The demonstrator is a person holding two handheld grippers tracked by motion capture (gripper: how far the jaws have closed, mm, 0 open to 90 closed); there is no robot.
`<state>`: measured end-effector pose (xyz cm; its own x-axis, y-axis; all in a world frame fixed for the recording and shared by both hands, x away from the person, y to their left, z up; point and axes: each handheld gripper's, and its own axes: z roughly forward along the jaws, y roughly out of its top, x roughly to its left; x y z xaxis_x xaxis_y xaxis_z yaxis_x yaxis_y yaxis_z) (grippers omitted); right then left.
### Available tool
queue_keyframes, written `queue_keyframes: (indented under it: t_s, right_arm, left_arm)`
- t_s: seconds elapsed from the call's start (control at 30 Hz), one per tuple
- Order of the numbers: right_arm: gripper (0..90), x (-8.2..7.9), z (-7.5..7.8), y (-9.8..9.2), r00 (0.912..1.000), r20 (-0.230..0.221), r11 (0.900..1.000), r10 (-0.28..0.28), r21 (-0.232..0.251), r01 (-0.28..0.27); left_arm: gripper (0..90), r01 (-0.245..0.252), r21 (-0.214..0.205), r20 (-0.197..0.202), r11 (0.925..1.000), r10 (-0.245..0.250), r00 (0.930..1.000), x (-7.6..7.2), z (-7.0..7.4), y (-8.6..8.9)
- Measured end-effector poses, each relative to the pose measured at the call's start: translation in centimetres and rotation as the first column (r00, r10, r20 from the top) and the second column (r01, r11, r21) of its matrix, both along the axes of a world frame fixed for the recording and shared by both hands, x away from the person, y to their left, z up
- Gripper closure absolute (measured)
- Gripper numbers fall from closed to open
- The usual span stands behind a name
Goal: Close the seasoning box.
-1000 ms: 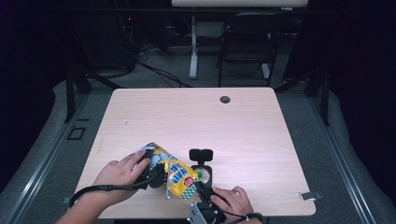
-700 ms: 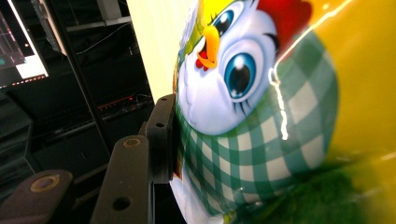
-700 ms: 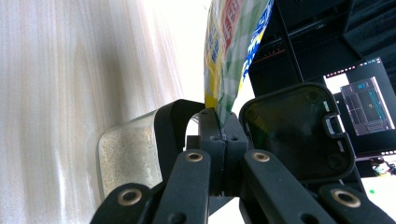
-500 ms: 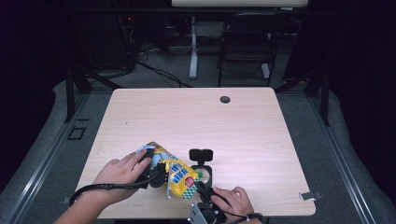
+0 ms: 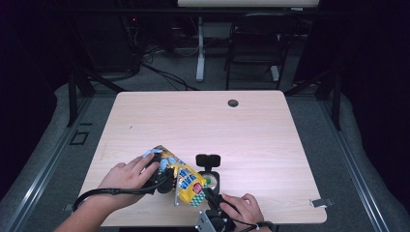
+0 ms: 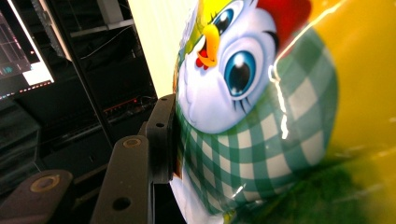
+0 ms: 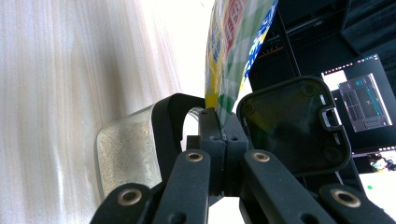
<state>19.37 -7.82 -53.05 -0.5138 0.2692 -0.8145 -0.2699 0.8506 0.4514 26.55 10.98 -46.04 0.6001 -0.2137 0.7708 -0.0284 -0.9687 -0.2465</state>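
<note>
Your left hand [image 5: 126, 175] carries the left gripper [image 5: 162, 180], and its jaws are partly spread and clamped across the body of the yellow snack bag [image 5: 181, 178]. In the left gripper view one black jaw lies flat against the bag's [image 6: 261, 126] printed face, beside the cartoon bird in green check; the opposite jaw is hidden behind the bag.

The bag spans the gap between your two grippers, low over the near edge of the wooden table [image 5: 270, 130].

Your right gripper [image 5: 209, 194] has its jaws pressed together on the bag's lower edge. In the right gripper view the two pads meet with the thin seam of the bag [image 7: 233, 42] pinched between them, the bag rising straight from the jaw tips. Just beyond those tips stands a clear container [image 7: 126, 144] with a dark hinged lid [image 7: 294, 126] open, touching the table [image 7: 70, 70].
</note>
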Motion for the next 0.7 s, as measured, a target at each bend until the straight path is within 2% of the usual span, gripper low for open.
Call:
queue_keyframes:
  t_s: [0.37,0.7]
  right_arm:
    - [90.0,-0.01,-0.06,-0.22,1.0000,-0.002,1.0000,-0.008,0.005,0.008]
    - [90.0,0.04,-0.07,-0.16,0.9999,-0.005,0.9999,-0.011,0.000,0.011]
  left_arm:
    - [57.7,0.011,0.027,0.003,0.9996,-0.011,0.9999,0.03,0.34,-0.50]
    - [57.7,0.015,0.035,0.001,0.9993,-0.015,0.9999,0.10,0.46,-0.54]
